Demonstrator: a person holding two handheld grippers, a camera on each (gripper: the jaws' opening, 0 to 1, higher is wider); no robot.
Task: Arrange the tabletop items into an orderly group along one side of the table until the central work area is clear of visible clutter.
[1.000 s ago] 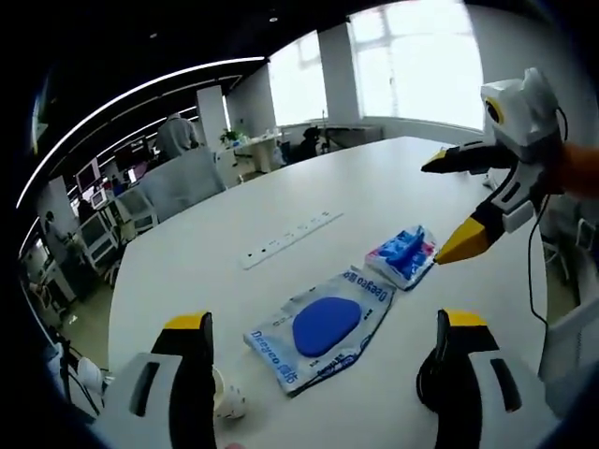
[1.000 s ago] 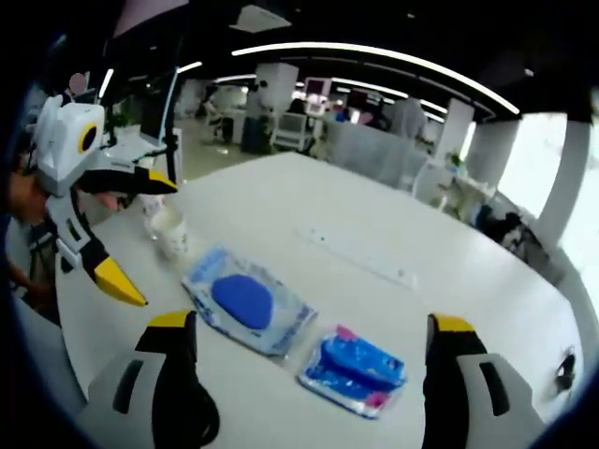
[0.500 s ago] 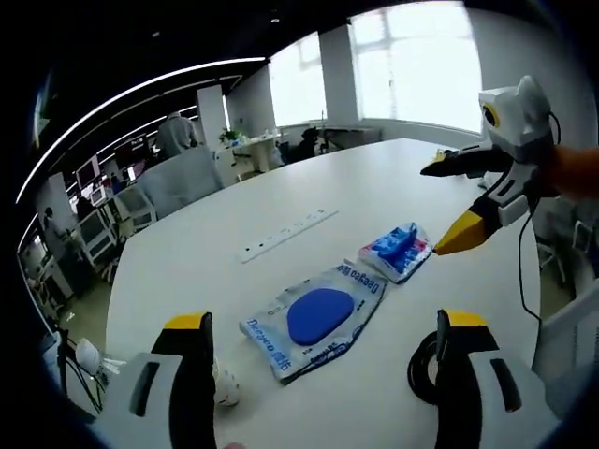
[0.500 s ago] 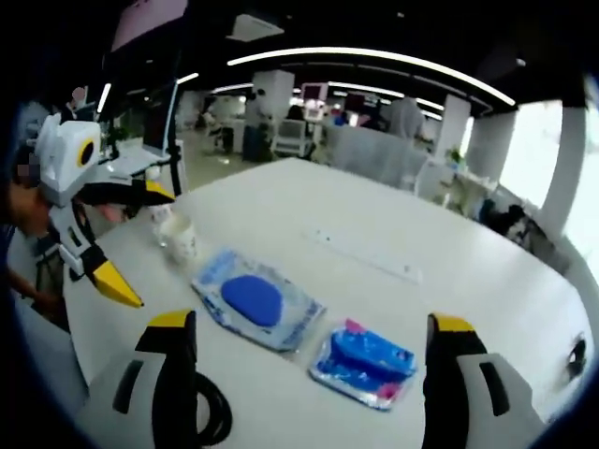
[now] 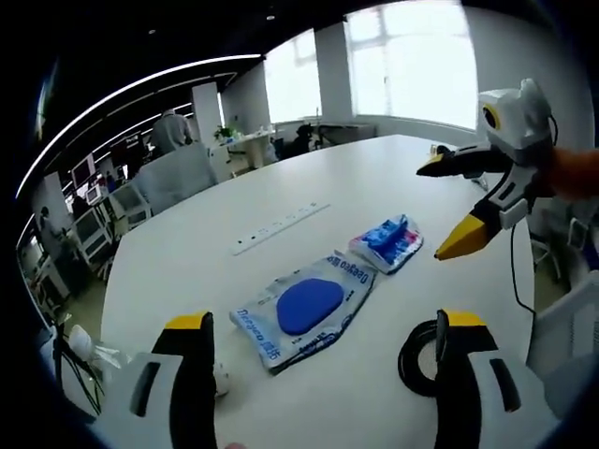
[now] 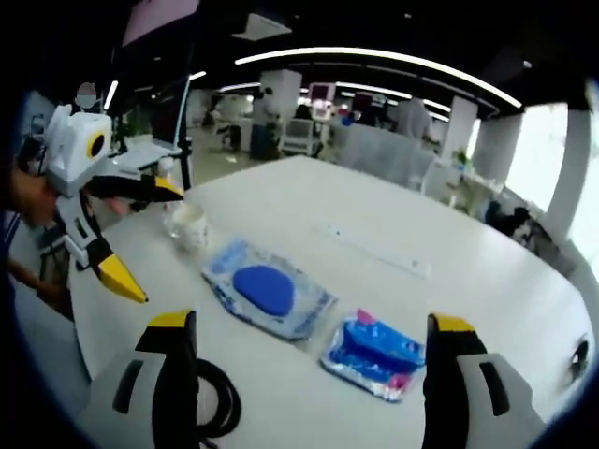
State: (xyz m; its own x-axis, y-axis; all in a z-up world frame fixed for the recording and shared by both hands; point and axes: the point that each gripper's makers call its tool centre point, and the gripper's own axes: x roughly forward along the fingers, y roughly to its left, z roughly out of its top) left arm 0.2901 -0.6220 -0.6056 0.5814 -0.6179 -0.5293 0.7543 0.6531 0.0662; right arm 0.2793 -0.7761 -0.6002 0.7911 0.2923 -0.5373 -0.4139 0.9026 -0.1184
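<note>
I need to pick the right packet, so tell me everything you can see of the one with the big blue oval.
The clear plastic packet lies flat on the white table, crinkled, with blue printed edges and a solid blue oval pad inside. The smaller blue-and-pink packet lies just beside one end. No tongs touch it.

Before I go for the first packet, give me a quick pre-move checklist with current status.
1. Left tool open, holding nothing: ok.
2. Right tool open, holding nothing: ok.
3. Large packet with blue oval flat and unobstructed: ok.
4. Small blue-pink packet apart from large packet: cannot tell, edges look close.
5. Black cable loop near the table edge, away from the jaws: not ok, beside a jaw.
6. Centre cleared: not ok, both packets lie mid-table.
</note>
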